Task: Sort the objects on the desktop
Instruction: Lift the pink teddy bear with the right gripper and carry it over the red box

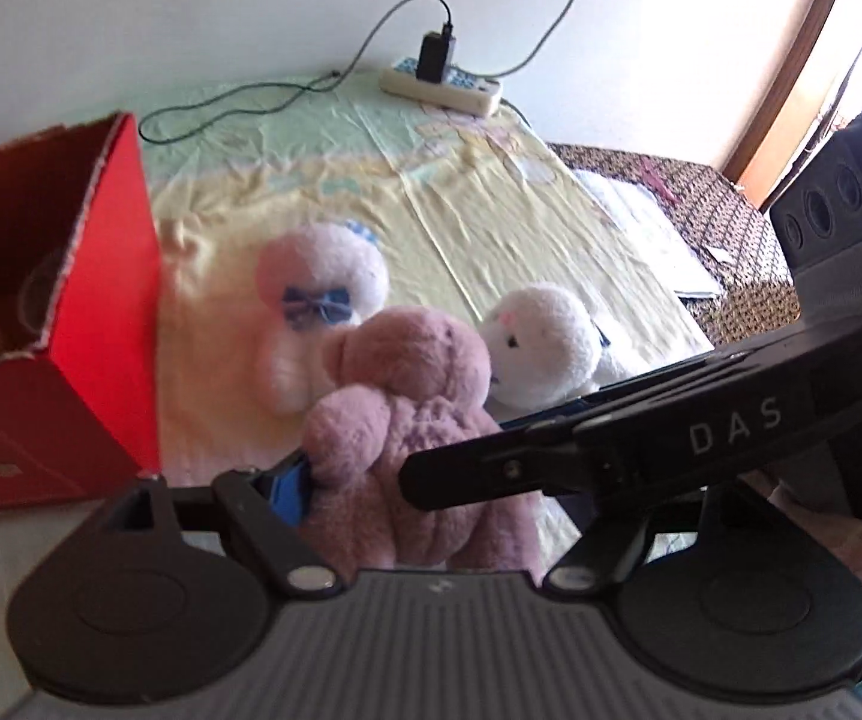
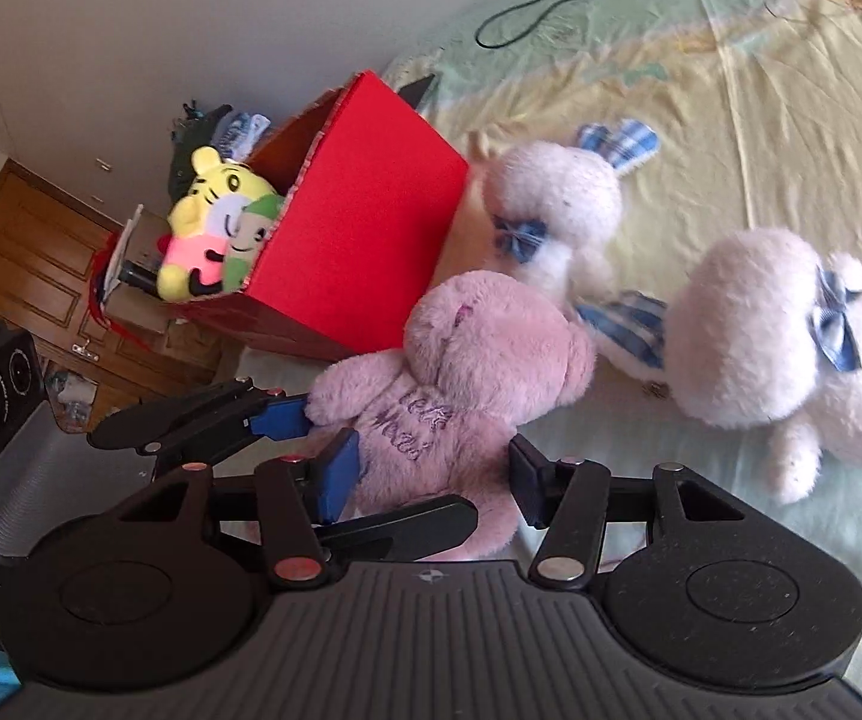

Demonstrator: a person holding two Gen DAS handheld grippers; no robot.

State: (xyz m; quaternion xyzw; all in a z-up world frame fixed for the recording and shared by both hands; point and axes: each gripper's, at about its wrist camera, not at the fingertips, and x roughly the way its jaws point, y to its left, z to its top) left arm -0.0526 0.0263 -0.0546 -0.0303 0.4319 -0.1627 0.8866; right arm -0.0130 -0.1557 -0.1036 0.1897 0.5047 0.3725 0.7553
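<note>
A pink plush bear (image 1: 413,384) with purple stitched letters sits between both pairs of fingers. In the left wrist view my left gripper (image 1: 419,474) has its blue left pad (image 1: 287,492) against the bear's arm; its other finger is hidden behind the right gripper (image 1: 457,450), which crosses in from the right. In the right wrist view my right gripper (image 2: 431,474) presses both pads into the pink bear (image 2: 460,372). The left gripper (image 2: 386,462) comes in from the left, one pad on the arm and one finger under the body. The red box (image 2: 359,222) stands just behind.
Two white plush rabbits with blue bows (image 2: 556,198) (image 2: 760,324) lie on the yellow-green sheet (image 2: 760,120) to the right of the box. A yellow tiger plush (image 2: 209,222) and other toys fill the box. A power strip (image 1: 442,87) with cables lies far back, and a wicker seat (image 1: 700,210) stands right.
</note>
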